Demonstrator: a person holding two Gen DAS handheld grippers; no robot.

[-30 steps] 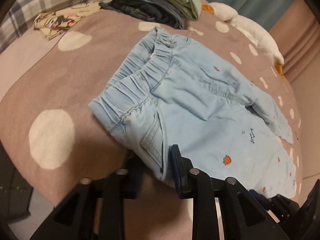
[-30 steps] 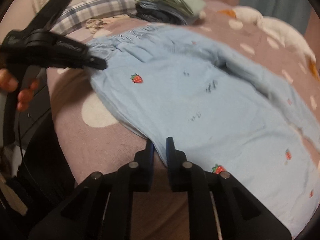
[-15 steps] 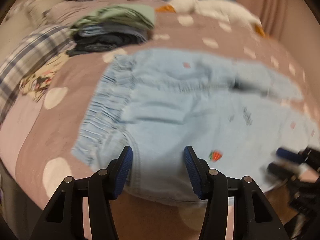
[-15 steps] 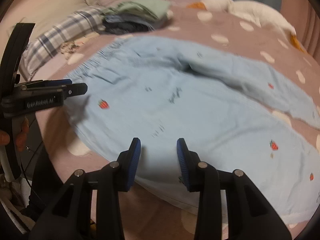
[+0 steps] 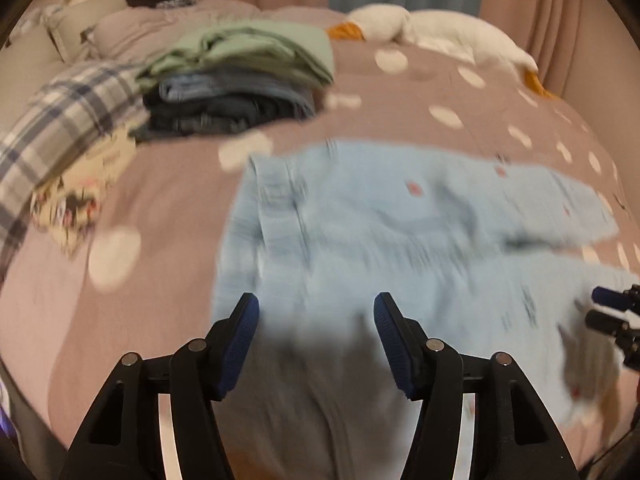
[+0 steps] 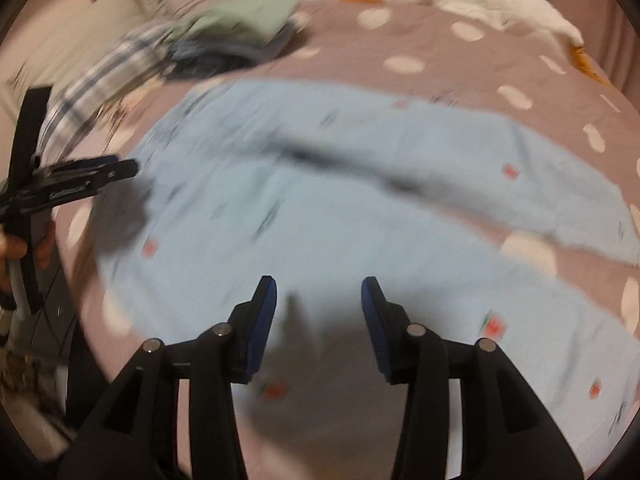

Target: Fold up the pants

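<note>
Presently: light-blue pants (image 5: 400,232) flat on bed (image 5: 168,208); both tongs (image 5: 316,320) (image 6: 318,300) just opened, empty. Risk: a regrip bunching cloth.

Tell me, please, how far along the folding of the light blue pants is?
Done: the light blue pants lie spread on the bedspread. In hand: nothing; the left claw and right claw have just opened, both empty. Left: every fold.

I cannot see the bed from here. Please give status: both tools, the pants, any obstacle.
Left tool and right tool open, just been opening, nothing between. Light blue pants spread flat on bedspread, unfolded. Folded clothes stack behind, clear of pants.
</note>
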